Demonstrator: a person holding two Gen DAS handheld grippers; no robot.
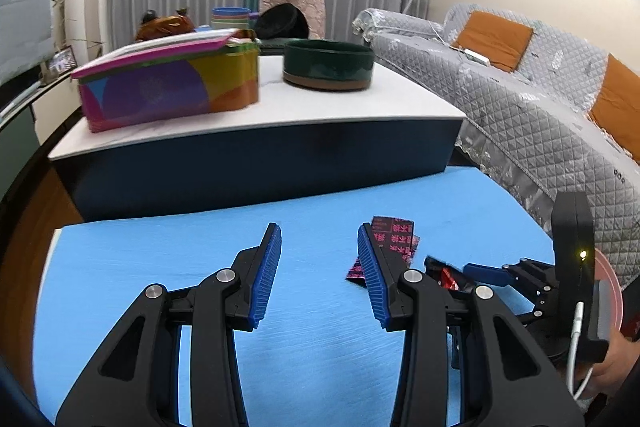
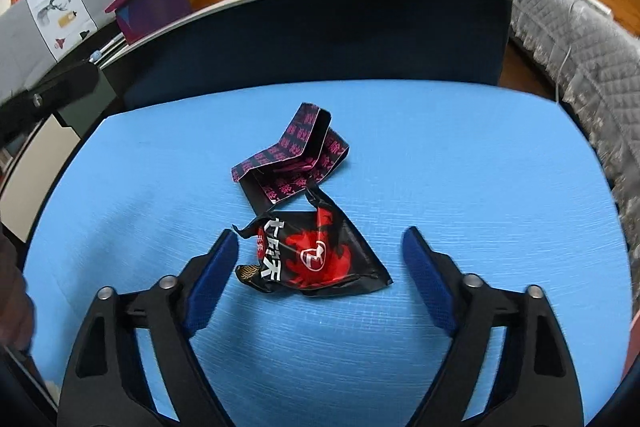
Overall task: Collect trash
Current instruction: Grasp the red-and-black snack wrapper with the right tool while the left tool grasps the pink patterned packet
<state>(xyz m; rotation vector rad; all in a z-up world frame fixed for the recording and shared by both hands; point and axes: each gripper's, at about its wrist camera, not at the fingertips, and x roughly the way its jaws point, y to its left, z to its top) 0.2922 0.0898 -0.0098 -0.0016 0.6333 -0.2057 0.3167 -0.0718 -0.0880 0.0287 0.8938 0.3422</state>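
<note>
A crumpled black and red snack wrapper (image 2: 316, 255) lies on the blue mat (image 2: 440, 155). My right gripper (image 2: 320, 247) is open, low over the mat, with the wrapper between its fingers. A folded black and pink paper box (image 2: 296, 159) lies just beyond the wrapper, touching it. In the left wrist view my left gripper (image 1: 320, 251) is open and empty over the mat (image 1: 160, 259). The paper box (image 1: 394, 239) shows just behind its right finger, and the wrapper (image 1: 446, 277) and the right gripper's blue finger (image 1: 484, 273) sit further right.
Beyond the mat stands a dark blue coffee table with a white top (image 1: 340, 103). It carries a colourful tin box (image 1: 168, 87) and a dark green round bowl (image 1: 328, 65). A grey quilted sofa (image 1: 540, 115) with orange cushions runs along the right.
</note>
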